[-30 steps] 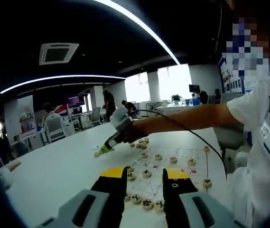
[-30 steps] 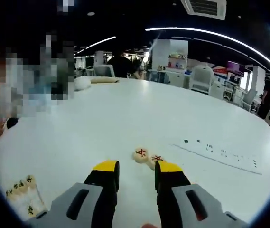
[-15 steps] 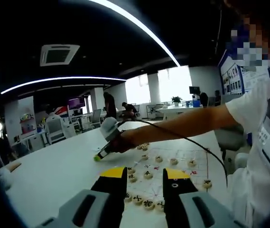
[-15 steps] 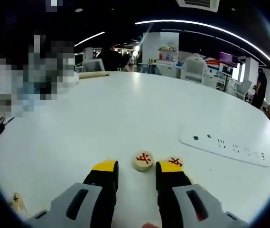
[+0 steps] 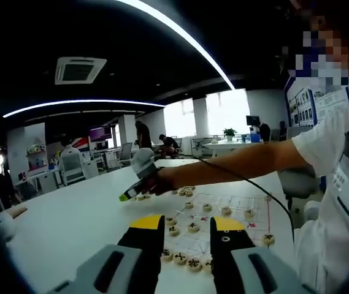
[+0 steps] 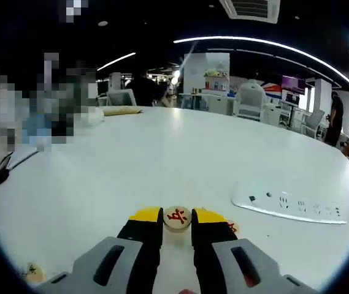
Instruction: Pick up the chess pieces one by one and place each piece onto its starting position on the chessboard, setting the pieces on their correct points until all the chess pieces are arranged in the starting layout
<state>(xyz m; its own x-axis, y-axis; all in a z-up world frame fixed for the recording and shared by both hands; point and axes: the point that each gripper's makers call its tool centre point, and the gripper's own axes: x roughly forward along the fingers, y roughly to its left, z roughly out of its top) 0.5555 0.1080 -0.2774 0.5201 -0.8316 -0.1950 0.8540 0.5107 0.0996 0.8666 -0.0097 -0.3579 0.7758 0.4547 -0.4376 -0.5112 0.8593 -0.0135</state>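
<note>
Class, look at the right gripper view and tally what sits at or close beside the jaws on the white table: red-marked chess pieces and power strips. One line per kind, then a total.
Red-marked chess pieces: 2 (one between the jaws, one partly hidden beside them)
Power strip: 1
Total: 3

The right gripper (image 6: 177, 222) had its yellow-tipped fingers (image 6: 146, 215) closed on a round chess piece (image 6: 177, 217) marked in red. A second red-marked piece (image 6: 230, 228) lay just beside it on the white bench (image 6: 162, 159), with a white power strip (image 6: 294, 205) nearby.
</note>
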